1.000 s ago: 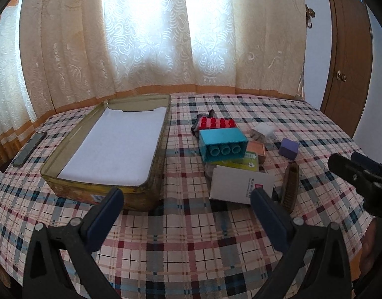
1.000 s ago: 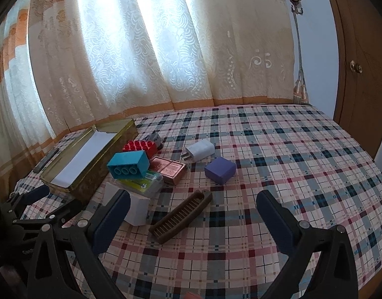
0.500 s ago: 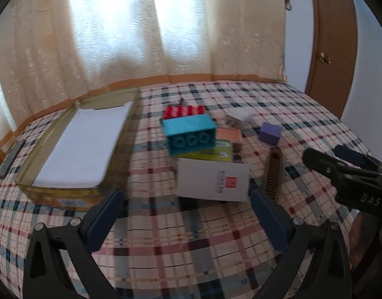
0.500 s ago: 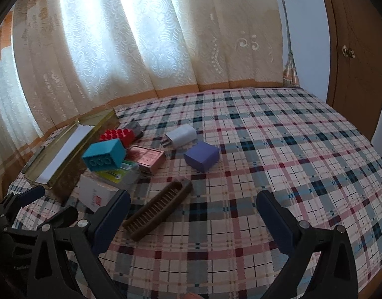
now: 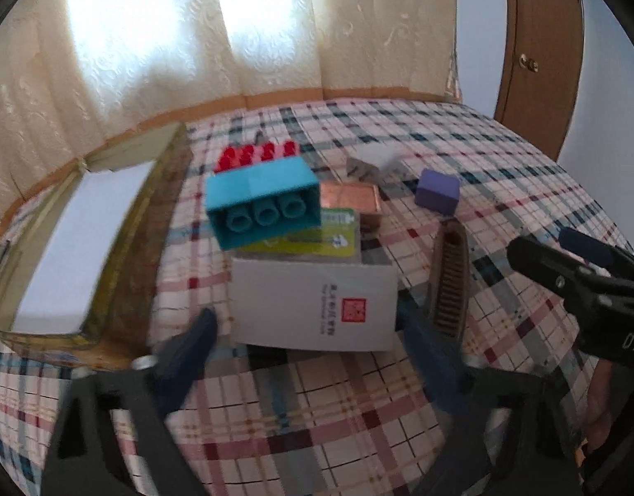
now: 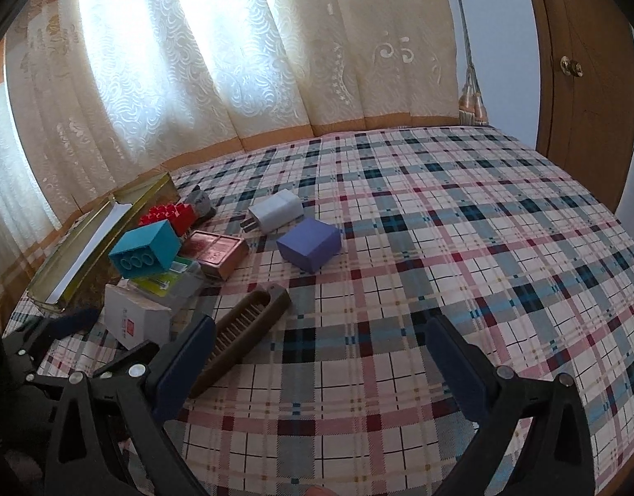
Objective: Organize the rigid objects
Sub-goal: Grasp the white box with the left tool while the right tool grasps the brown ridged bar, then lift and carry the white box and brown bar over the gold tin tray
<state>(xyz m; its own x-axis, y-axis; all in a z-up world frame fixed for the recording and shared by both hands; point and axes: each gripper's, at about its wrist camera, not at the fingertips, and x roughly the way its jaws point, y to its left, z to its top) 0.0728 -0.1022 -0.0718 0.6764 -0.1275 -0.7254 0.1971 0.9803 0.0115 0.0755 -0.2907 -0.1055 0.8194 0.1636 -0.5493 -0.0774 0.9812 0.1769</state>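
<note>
A pile of small objects lies on the plaid cloth: a white box (image 5: 313,304) with a red stamp, a teal brick (image 5: 263,206) on a green box (image 5: 317,242), a red brick (image 5: 257,155), a copper tin (image 5: 352,198), a purple cube (image 5: 437,191), a white charger (image 6: 275,215) and a brown comb (image 5: 449,285). My left gripper (image 5: 313,359) is open, its fingers on either side of the white box's near edge. My right gripper (image 6: 321,359) is open and empty; its left finger (image 6: 184,368) overlaps the brown comb (image 6: 242,335).
An open gold tin tray (image 5: 122,248) with a white lining stands left of the pile. Curtains hang behind the table and a wooden door (image 6: 585,74) stands at the right. The right gripper shows in the left wrist view (image 5: 585,277).
My left gripper has moved forward and right, from before the tray to the white box. My right gripper has moved closer to the comb and purple cube.
</note>
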